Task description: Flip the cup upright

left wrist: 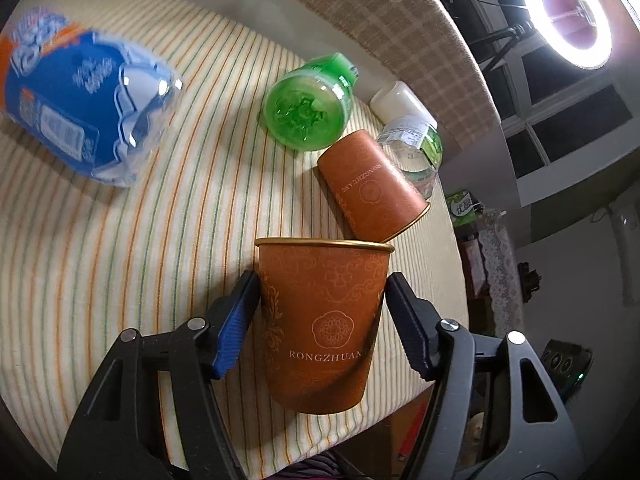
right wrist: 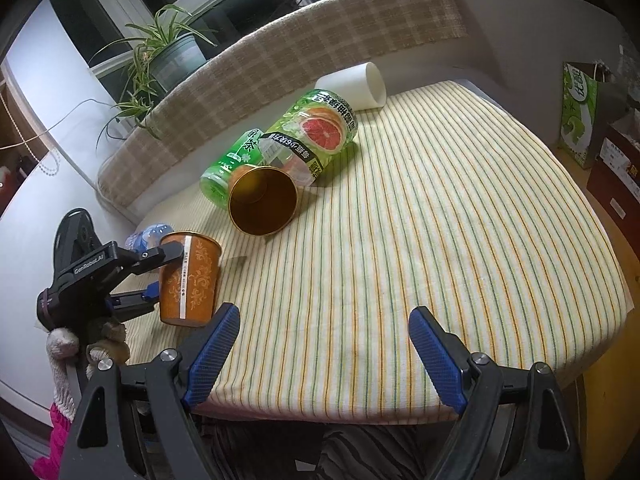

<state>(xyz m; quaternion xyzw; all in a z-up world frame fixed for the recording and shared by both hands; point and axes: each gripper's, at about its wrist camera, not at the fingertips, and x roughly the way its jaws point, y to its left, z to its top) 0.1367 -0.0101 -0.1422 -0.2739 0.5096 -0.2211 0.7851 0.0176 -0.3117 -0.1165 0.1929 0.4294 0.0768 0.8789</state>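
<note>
We hold an orange paper cup (left wrist: 324, 320) upright in our left gripper (left wrist: 322, 312), mouth up, its gold rim level above the blue pads (left wrist: 236, 332) that press its wall from both sides. In the right wrist view the same cup (right wrist: 190, 280) sits between the left gripper's (right wrist: 154, 276) fingers, its base just over the striped tablecloth (right wrist: 440, 220) near the cloth's edge; we cannot tell whether the base touches it.

Just ahead of the left gripper lies a second orange paper cup (left wrist: 372, 184) on its side, its gold-lined mouth (right wrist: 262, 200) facing our right gripper. Beyond it, farther ahead, two green drink bottles lie on their sides: one (left wrist: 306, 104) shows its ribbed base to the left camera, and the other, with a grapefruit label (right wrist: 316, 128), rests against it and against the lying cup. A white cup (right wrist: 356, 84) lies on its side past the bottles, next to the checked cushion (right wrist: 300, 48). Off to the left gripper's left lies a blue plastic-wrapped pack (left wrist: 80, 104), blurred.

Our right gripper (right wrist: 324, 352) hangs over the near edge of the cloth with its jaws spread wide and nothing between them; the lying cup is well ahead of it and slightly to its left.
</note>
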